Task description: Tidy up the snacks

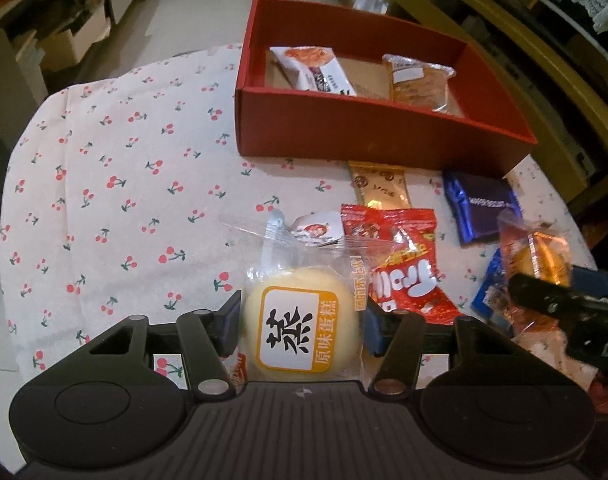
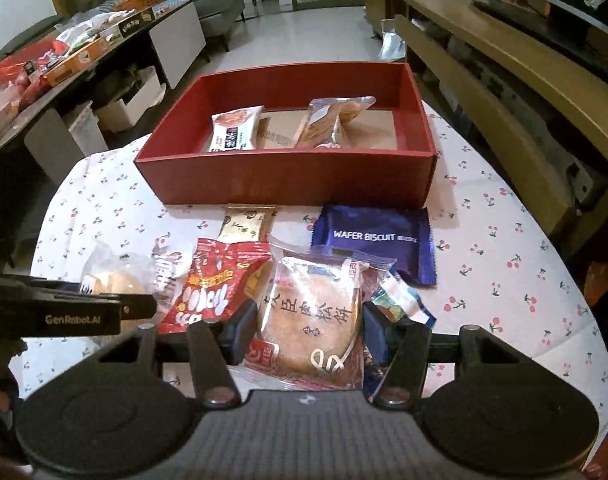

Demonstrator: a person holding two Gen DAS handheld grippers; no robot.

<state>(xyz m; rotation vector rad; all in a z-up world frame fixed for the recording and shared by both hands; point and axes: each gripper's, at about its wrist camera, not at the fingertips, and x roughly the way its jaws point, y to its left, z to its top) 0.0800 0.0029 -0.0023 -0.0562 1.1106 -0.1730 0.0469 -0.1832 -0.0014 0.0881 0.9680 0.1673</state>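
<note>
Both tools grip wrapped snacks above the desk's near edge.

The left tool (image 1: 302, 326) clamps a yellow cake (image 1: 300, 320); the right tool (image 2: 306, 330) clamps a round pastry (image 2: 312, 320). Beyond lie a red bag (image 2: 212, 284), gold packet (image 2: 246, 222) and blue wafer pack (image 2: 378, 240). Farthest, near the desk's (image 1: 116, 184) far edge, the red box (image 2: 288, 182) holds two snacks.

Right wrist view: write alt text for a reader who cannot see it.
The right gripper grips a round pastry in clear wrap above a cherry-print tablecloth. Beyond lie loose snacks and a red box holding two packets.
</note>
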